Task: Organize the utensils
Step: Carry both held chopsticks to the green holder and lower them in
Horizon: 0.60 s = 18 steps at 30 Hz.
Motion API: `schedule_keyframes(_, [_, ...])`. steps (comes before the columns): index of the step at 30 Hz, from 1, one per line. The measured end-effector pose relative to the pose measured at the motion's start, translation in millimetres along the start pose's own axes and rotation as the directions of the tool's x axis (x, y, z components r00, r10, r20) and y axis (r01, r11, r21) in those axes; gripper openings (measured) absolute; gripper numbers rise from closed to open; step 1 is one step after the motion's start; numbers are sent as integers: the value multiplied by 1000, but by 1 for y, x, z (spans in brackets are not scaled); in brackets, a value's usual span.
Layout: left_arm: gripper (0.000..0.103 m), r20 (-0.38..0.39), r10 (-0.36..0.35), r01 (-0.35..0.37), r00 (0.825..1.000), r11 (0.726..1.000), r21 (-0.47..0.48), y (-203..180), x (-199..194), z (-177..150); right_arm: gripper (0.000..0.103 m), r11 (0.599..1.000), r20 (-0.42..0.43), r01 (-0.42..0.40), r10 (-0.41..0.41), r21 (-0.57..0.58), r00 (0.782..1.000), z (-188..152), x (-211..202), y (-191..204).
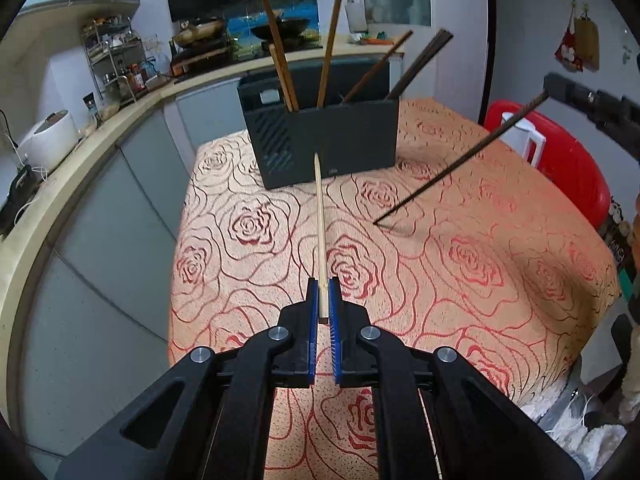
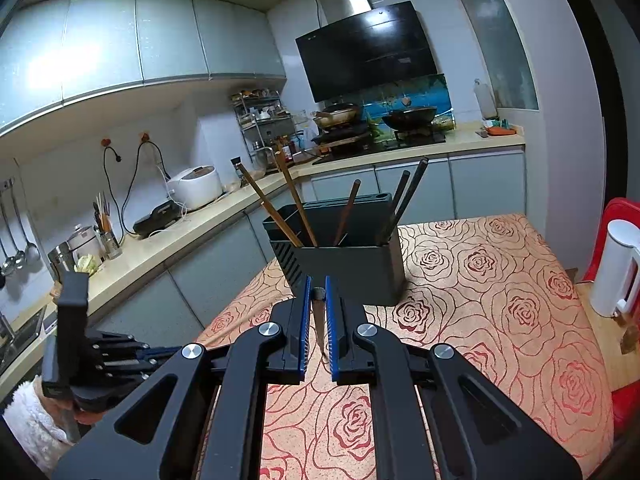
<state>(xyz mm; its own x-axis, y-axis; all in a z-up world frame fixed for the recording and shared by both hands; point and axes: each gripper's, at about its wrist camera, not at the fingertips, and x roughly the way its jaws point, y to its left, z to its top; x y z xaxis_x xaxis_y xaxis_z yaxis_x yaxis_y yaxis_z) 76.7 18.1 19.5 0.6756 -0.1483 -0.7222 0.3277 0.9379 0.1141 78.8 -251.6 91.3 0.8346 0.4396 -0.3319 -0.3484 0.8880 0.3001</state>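
A dark utensil holder (image 1: pixel 326 142) stands at the far end of the table with several chopsticks (image 1: pixel 330 48) leaning in it. My left gripper (image 1: pixel 324 296) is shut on a pale wooden chopstick (image 1: pixel 319 220) that points forward toward the holder. In the right wrist view the same holder (image 2: pixel 352 256) sits just ahead of my right gripper (image 2: pixel 317 292), which is shut on a dark chopstick (image 2: pixel 319 320) seen end-on. In the left wrist view that dark chopstick (image 1: pixel 460 164) slants down from the right gripper's body (image 1: pixel 592 100), its tip just above the cloth.
A rose-patterned tablecloth (image 1: pixel 460 280) covers the table. A red chair (image 1: pixel 568 168) and white jug (image 2: pixel 616 268) stand at the right. A counter (image 2: pixel 160 248) with a rice cooker (image 2: pixel 196 186) runs along the left; a stove with pans (image 2: pixel 376 124) is behind the holder.
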Motion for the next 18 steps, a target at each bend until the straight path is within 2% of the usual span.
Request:
schedule_keyframes(12, [5,67,8,-7,998,1000,-14,3,-5,19,8,1000,5,-4,4,1,1000,2,1,1])
schedule_keyframes(18, [5,97,8,-6,995,1000,-23,11,-6,49,8,1000,19,-12,12,-6,1000,33,12,0])
